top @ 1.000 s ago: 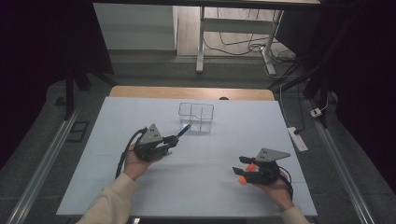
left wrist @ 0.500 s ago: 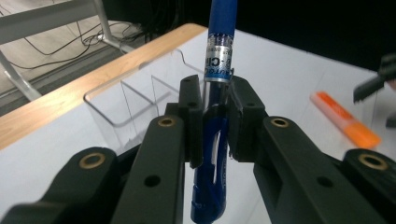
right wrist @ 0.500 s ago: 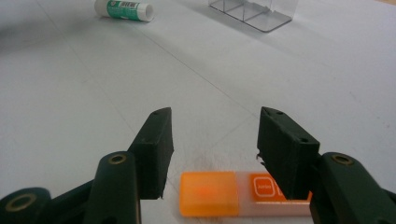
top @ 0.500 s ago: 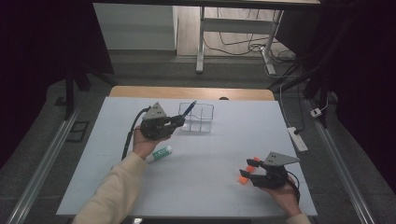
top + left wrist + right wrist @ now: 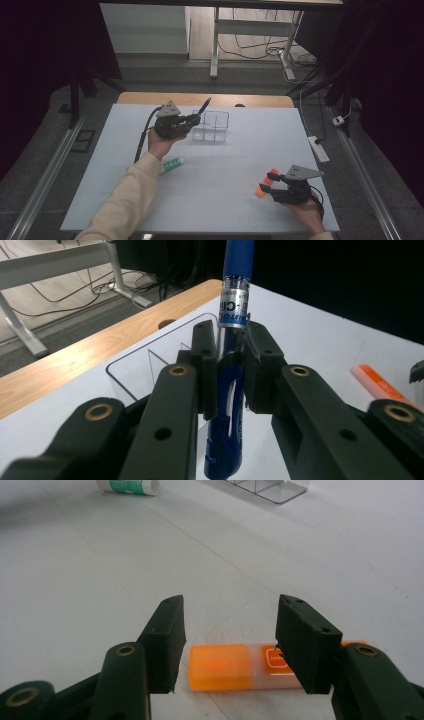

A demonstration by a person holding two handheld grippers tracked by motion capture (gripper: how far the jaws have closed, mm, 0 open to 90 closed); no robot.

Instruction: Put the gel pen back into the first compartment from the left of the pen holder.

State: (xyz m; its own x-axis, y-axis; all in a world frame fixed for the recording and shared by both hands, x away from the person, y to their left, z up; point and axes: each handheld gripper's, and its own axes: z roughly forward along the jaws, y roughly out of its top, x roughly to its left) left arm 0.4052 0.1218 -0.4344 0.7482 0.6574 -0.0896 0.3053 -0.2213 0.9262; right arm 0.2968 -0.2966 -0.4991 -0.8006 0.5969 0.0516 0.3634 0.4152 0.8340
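My left gripper [image 5: 192, 119] [image 5: 231, 370] is shut on a blue pen [image 5: 204, 107] [image 5: 233, 305], which sticks up and forward past the jaws. It hovers just left of a clear divided organizer [image 5: 212, 126] [image 5: 150, 360] at the back of the white table. My right gripper [image 5: 267, 181] [image 5: 230, 640] stands open near the front right. An orange marker [image 5: 266, 182] [image 5: 235, 667] lies on the table between and just under its jaws, with no pad pressing on it.
A white tube with green print [image 5: 172, 164] [image 5: 128, 486] lies left of centre on the table [image 5: 225, 165]. A wooden desk edge [image 5: 150, 98] runs behind the white surface. A power strip [image 5: 318, 149] lies off the right side. The orange marker [image 5: 380, 385] is far right in the left gripper view.
My left gripper carried the pen up and away toward the organizer, uncovering the white tube on the table. My right gripper stayed near the orange marker.
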